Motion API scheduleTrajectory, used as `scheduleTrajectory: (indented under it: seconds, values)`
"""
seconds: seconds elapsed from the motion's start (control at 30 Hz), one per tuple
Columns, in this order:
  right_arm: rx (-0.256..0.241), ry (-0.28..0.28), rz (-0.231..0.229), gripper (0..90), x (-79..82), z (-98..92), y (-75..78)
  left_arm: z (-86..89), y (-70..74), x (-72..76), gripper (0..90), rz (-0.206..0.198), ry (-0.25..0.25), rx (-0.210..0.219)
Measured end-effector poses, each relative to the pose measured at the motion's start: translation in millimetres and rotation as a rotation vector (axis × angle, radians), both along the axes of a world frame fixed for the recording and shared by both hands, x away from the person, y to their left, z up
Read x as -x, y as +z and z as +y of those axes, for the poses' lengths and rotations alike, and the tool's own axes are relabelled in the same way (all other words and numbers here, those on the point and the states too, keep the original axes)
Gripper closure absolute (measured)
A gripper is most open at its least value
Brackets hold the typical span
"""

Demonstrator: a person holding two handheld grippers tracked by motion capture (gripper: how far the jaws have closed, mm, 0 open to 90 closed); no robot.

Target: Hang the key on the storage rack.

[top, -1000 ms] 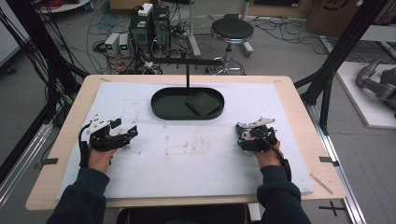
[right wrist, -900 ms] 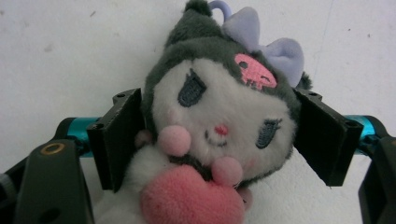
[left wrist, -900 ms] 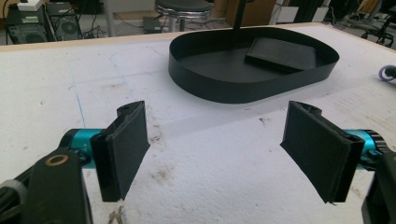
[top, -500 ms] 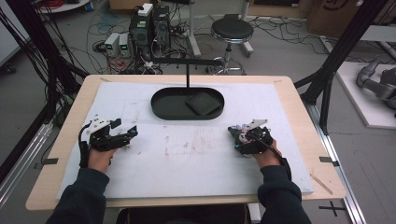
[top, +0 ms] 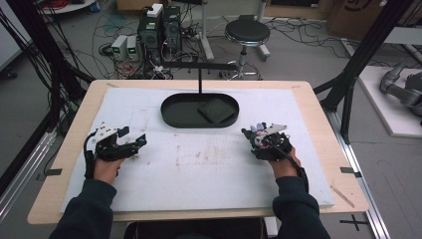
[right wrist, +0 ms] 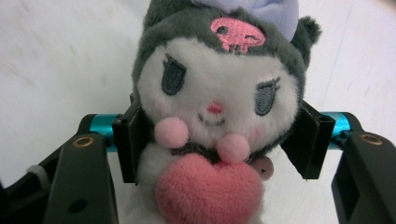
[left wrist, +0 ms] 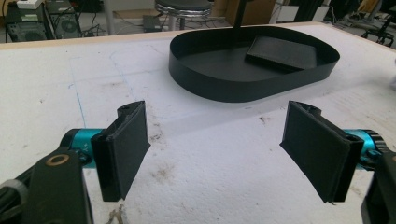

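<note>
1. Two hand-held grippers are working over the white surface (top: 209, 174); the right hand-held gripper (right wrist: 219, 135) is gripping a plush toy (right wrist: 217, 102) by the sides of its body, with the jaws pressing in from either flank.
2. Seen along the right gripper's jaws, the plush toy is sitting upright between them, its long axis running head to heart and standing across the line that joins the jaws, its grey hood and lilac bow reaching beyond the jaw tips.
3. From above, the right hand-held gripper (top: 266, 142) is sitting just short and to the right of the black oval tray (top: 171, 112), so the tray is lying ahead and to its left, near but apart.
4. That tray is already carrying a flat dark pad (top: 216, 110) on its right half.
5. Meanwhile the left hand-held gripper (left wrist: 219, 154) is idling with jaws spread wide and nothing between them, pointing at the tray (left wrist: 219, 88) from farther off.
6. Judging by this, the right arm is the nearer one for any placing move toward the tray.
</note>
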State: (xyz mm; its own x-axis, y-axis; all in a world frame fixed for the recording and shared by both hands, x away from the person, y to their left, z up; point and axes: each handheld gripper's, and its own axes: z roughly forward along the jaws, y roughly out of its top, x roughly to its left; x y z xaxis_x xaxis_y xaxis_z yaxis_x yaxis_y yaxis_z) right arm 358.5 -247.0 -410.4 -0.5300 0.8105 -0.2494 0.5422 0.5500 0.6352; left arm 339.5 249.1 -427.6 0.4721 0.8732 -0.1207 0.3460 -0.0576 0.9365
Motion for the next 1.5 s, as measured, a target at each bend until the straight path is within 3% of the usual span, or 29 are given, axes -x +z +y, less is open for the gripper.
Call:
scheduleTrajectory:
  seconds: [0.1, 0.23, 0.33, 0.7, 0.9, 1.13, 1.33, 1.43, 1.5]
  values:
    - [-0.060, 0.037, -0.081, 33.8, 0.2, -0.1, 12.1, -1.1, -0.2, 0.0, 22.5, 0.003, -0.003, -0.002]
    - [-0.142, 0.036, -0.121, 33.4, -8.4, -1.5, 28.7, -2.4, -0.1, 0.3, 22.5, 0.002, -0.010, -0.006]
    - [-0.161, 0.025, -0.134, 33.5, -12.8, 0.4, 37.1, -2.8, 0.0, 0.2, 22.5, 0.001, -0.011, -0.005]
    - [-0.134, 0.068, -0.182, 33.5, -59.8, 33.3, 92.7, -2.2, 0.0, -0.3, 22.6, -0.003, -0.009, 0.002]
    - [-0.140, 0.068, -0.185, 33.6, -89.7, 51.9, 110.3, -3.1, 0.0, -0.2, 22.6, -0.005, -0.016, 0.003]
    - [-0.165, 0.068, -0.184, 33.6, -113.7, 71.2, 121.5, -1.4, 0.4, -0.1, 22.7, -0.006, -0.013, 0.012]
    - [-0.116, 0.009, -0.225, 33.7, -127.9, 81.4, 123.0, -0.8, 0.4, -0.2, 22.6, -0.006, -0.010, 0.016]
    - [-0.088, -0.065, -0.232, 33.7, -135.3, 76.1, 120.9, -0.7, 0.3, -0.2, 22.7, -0.005, -0.011, 0.013]
    - [-0.071, -0.114, -0.212, 33.7, -137.7, 69.5, 119.1, -0.5, 0.2, -0.3, 22.7, -0.004, -0.012, 0.012]
